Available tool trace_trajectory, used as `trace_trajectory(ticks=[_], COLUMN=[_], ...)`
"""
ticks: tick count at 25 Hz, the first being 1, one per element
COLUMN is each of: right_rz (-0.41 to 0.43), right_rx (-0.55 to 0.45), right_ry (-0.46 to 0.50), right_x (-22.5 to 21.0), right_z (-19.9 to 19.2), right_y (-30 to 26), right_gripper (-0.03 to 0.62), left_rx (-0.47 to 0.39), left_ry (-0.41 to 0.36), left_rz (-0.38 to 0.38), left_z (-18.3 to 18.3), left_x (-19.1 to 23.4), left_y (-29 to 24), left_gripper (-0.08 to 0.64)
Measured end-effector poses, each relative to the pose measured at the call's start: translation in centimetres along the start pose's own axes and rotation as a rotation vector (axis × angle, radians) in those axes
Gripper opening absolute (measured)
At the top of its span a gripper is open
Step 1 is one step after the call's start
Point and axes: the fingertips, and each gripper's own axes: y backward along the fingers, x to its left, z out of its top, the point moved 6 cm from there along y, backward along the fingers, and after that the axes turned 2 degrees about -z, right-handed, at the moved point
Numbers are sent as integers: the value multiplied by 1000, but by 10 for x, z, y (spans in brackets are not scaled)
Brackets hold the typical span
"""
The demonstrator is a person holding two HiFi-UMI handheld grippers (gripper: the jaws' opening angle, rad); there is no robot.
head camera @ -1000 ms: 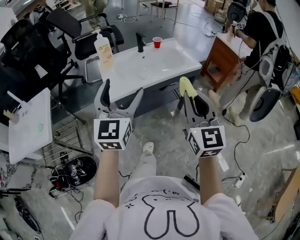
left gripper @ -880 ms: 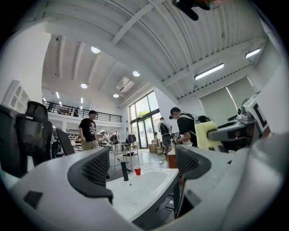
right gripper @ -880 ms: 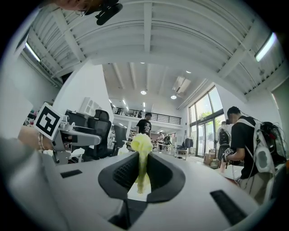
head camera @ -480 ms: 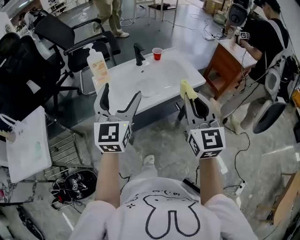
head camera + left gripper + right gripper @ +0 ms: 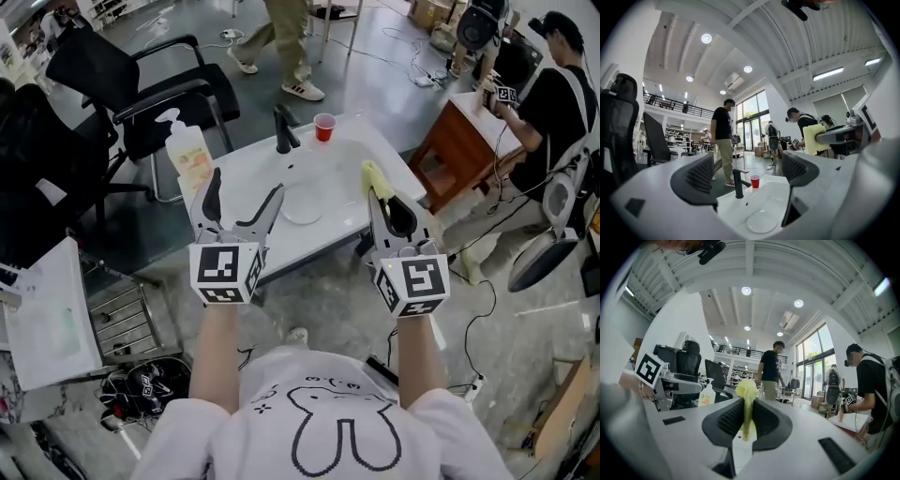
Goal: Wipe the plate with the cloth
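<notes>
Closest to the person's chest, both tools are held out over the floor, short of the white sink (image 5: 352, 155). At ten o'clock the left gripper (image 5: 244, 195) has its jaws spread wide with nothing between them; its own view looks through the gap at the basin beyond. At two o'clock the right gripper (image 5: 382, 199) is clamped on the yellow cloth (image 5: 372, 175), which is pinched into a fold and pokes up past the fingertips. Just beyond, near twelve o'clock and between the two tools, the plate (image 5: 302, 202) lies flat in the basin, well apart from the cloth. Farther on stand the black faucet (image 5: 284, 128) and a red cup (image 5: 324, 126) at twelve, with a soap bottle (image 5: 188, 156) at ten on the sink's corner. Judging by this, the cloth is in hand but wiping has not begun: the approach, steadying the plate and the rubbing all remain.
</notes>
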Motion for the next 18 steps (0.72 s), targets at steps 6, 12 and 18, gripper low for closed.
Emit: trace_trajectory(ticks=[6, 12, 18], right_rz=[24, 43, 85], right_rx=[26, 59, 112], right_ry=[6, -6, -23], right_x=[2, -2, -7], right_z=[-6, -25, -49], right_y=[-40, -62, -82], right_gripper=[52, 52, 52], left_rx=[16, 47, 88], left_ry=[19, 29, 55], left_rz=[2, 7, 32], left_z=[-12, -29, -51], left_x=[23, 30, 31], left_y=[-25, -40, -50], left_gripper=[446, 446, 446])
